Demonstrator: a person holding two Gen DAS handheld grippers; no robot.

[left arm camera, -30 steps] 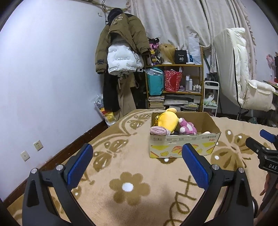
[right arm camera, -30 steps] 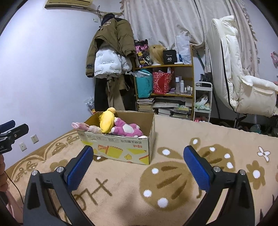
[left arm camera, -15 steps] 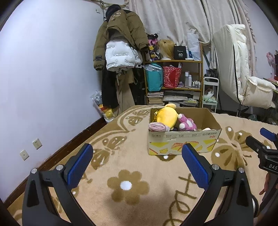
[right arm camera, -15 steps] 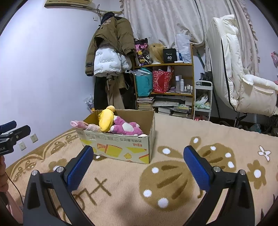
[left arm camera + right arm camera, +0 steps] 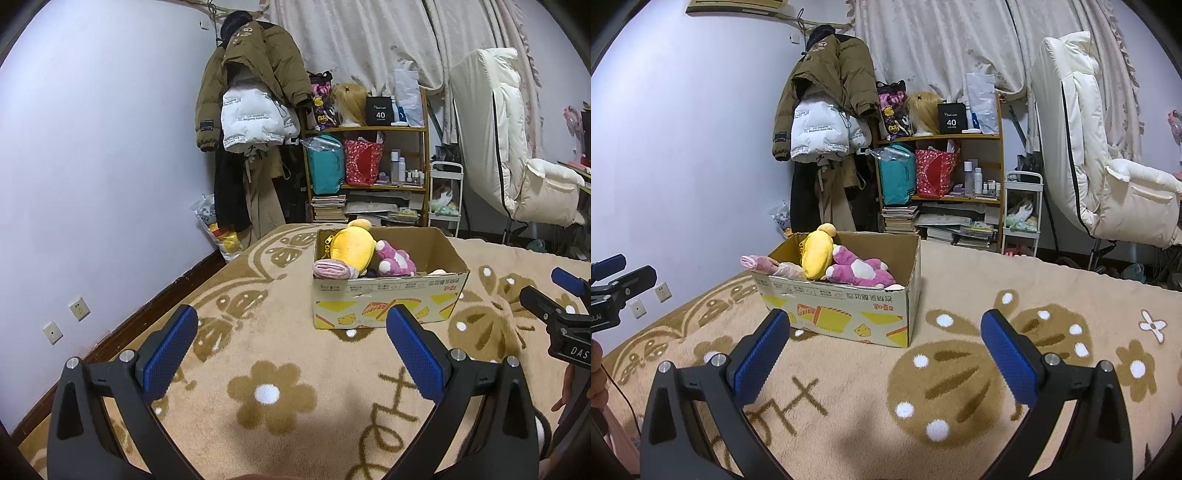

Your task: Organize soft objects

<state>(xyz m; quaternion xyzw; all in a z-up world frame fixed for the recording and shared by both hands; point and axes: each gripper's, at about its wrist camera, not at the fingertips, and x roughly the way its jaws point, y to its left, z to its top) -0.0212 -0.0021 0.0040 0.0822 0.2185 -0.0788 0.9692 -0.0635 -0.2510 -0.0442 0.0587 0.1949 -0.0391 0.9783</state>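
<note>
A cardboard box (image 5: 388, 302) (image 5: 849, 306) stands on the beige patterned blanket. It holds a yellow plush (image 5: 354, 247) (image 5: 817, 251), a pink-purple plush (image 5: 395, 258) (image 5: 857, 267) and a pale pink rolled cloth (image 5: 332, 268) (image 5: 764, 264) that hangs over its rim. My left gripper (image 5: 291, 350) is open and empty, held above the blanket in front of the box. My right gripper (image 5: 884, 354) is open and empty, in front of the box and a little to its right. Each gripper shows at the edge of the other's view.
A wooden shelf (image 5: 369, 173) with bags, books and bottles stands behind the box. Coats (image 5: 251, 110) hang at the wall. A white padded chair (image 5: 1108, 166) is at the right. A small white cart (image 5: 445, 195) stands beside the shelf.
Both views have tilted slightly upward and back; the box sits a little lower in the left wrist view. Both grippers stay open and empty.
</note>
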